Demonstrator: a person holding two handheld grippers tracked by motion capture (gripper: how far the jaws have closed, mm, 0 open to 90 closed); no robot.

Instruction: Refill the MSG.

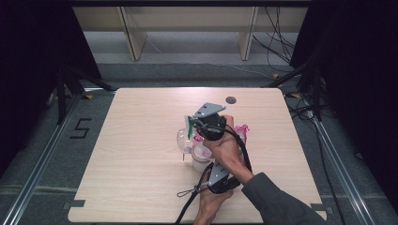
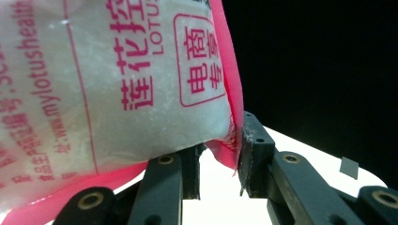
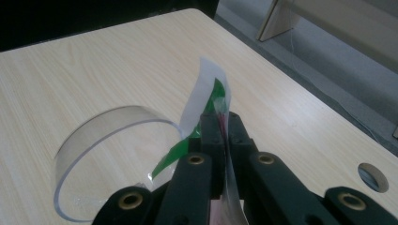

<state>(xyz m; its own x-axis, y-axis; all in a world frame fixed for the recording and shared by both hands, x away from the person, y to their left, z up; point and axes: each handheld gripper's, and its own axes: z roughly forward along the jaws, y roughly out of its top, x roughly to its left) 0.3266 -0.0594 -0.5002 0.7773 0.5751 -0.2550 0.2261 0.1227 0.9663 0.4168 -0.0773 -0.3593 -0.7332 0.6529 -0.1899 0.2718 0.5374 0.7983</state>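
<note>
Holding: your right gripper (image 3: 220, 136), clamped on the bag's green-and-white top edge (image 3: 209, 101) above the clear cup (image 3: 105, 154); your left gripper (image 2: 218, 159), gripping the pink bag (image 2: 117, 79). Risk: the thin film slips or tears; contents spill beside the cup, mid-table.

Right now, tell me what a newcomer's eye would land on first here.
The pink-edged white bag with red Chinese print looms closest, its corner between the jaws of the left tool. Next comes the right tool, shut on a green-and-white strip above a clear plastic cup. From above, both hands meet mid-table, forearms crossed.
</note>
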